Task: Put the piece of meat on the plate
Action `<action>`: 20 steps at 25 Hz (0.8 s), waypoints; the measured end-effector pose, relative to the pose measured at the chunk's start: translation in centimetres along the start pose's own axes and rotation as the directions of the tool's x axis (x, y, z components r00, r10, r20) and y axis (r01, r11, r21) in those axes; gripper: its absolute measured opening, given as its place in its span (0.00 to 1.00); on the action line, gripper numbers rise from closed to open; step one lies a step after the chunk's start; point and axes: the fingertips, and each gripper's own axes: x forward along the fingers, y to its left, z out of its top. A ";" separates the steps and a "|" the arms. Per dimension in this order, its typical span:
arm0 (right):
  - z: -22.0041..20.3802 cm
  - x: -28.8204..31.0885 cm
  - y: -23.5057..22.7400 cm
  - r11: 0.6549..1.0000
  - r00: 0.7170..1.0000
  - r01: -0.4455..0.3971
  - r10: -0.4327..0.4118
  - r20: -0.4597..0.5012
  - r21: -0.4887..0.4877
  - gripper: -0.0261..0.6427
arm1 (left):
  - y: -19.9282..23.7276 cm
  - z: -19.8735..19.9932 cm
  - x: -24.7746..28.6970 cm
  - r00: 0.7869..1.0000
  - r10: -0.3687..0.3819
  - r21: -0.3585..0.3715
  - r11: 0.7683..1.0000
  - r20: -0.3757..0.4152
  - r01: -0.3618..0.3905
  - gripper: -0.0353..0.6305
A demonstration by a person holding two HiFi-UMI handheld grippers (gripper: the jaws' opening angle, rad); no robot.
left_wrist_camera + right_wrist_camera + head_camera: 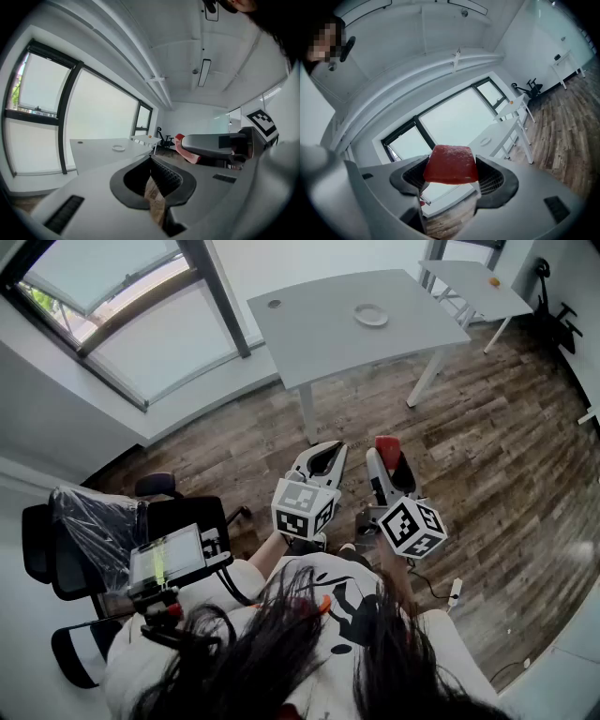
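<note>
A red slab of meat (451, 165) is clamped between the jaws of my right gripper (452, 177), held in the air at chest height above the wooden floor. The same piece of meat (386, 447) shows at the tip of the right gripper (388, 457) in the head view. My left gripper (328, 452) hangs just to its left, shut with nothing in it; its pads (161, 177) meet. A small white plate (371, 315) lies on the grey table (319, 334) some way ahead. That plate (118, 148) is also far off in the left gripper view.
A second white table (473, 287) at the back right carries a small orange thing (494, 281). Black office chairs (89, 540) stand at my left, one wrapped in plastic. Big windows (112, 306) run along the left wall. Wooden floor (487, 446) lies between me and the tables.
</note>
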 end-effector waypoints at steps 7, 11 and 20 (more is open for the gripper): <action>0.3 -0.2 -0.5 1.000 1.000 0.008 -0.008 0.008 0.015 0.50 | -0.3 0.0 0.1 1.000 -0.004 0.002 1.000 -0.001 0.004 0.06; 0.4 0.0 -0.7 1.000 1.000 0.007 -0.007 0.009 0.020 0.50 | -0.1 0.0 0.2 1.000 -0.001 0.000 1.000 -0.002 0.001 0.06; 0.6 0.2 -0.6 1.000 1.000 0.006 -0.006 -0.001 0.016 0.50 | -0.1 0.2 0.4 1.000 0.006 -0.006 1.000 -0.006 -0.006 0.06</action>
